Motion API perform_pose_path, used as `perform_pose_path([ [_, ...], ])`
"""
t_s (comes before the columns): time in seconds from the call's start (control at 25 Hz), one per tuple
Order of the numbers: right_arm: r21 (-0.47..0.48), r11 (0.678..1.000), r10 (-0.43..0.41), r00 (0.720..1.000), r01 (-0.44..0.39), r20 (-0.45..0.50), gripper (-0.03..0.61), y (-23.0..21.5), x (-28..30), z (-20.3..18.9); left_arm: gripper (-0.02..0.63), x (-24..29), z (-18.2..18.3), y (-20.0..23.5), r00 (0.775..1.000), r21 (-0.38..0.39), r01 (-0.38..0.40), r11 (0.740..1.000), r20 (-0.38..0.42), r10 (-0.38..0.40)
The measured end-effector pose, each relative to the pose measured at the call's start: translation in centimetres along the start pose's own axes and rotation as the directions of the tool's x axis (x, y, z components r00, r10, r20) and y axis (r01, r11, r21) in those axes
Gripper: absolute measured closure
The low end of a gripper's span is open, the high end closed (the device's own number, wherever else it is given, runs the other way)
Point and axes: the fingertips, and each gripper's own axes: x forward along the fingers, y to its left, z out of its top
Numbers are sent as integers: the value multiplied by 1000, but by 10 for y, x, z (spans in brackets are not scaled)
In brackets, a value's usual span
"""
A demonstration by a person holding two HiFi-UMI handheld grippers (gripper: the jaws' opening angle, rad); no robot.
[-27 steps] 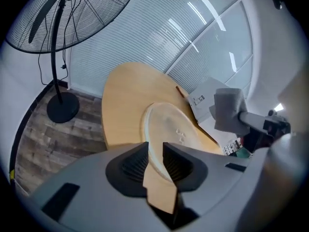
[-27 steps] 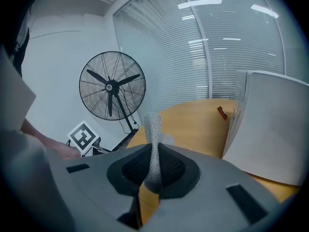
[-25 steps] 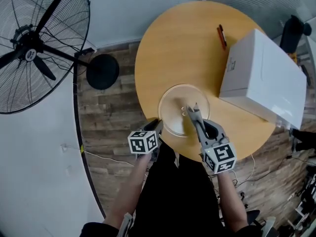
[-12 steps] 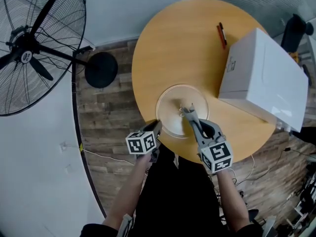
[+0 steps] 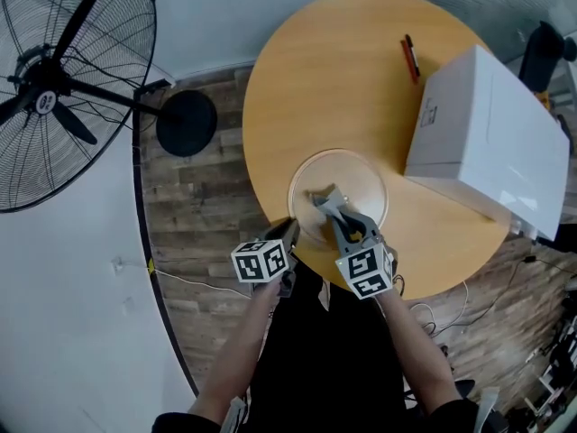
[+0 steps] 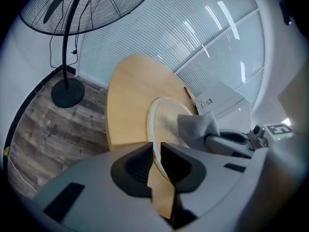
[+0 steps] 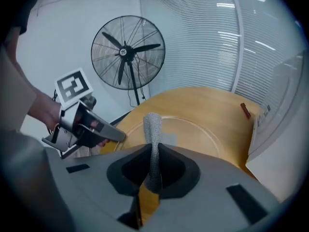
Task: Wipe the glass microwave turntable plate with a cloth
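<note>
On the round wooden table [image 5: 315, 79], beside the white box [image 5: 487, 142], the glass turntable plate [image 5: 356, 174] lay near my edge. My left gripper [image 6: 155, 151] pinched its rim, I judged to steady it. My right gripper [image 7: 154, 170] squeezed the grey cloth [image 7: 153, 124], held over the glass for wiping.

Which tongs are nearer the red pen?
Right. The right tongs hold the cloth over the plate, on the side toward the pen; the left tongs clamp the plate's near rim, farther away.
</note>
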Motion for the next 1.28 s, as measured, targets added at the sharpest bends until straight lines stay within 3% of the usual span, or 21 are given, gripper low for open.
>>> perform_pose_path([
  [0.24,-88,995,47,996,-54,-71,539,33,31,-12,569,1,0,-1,1000,10,13,1000,6,-13],
  [0.64,24,987,159,983,-158,-89,539,53,60,-2,574,0,0,0,1000,-6,23,1000,16,-23],
  [0.92,87,977,206,973,-197,-105,540,69,49,-19,575,0,0,0,1000,-8,17,1000,21,-17],
  [1.28,133,975,197,972,-180,-125,538,68,24,-53,577,1,-1,1,1000,2,0,1000,-9,0],
])
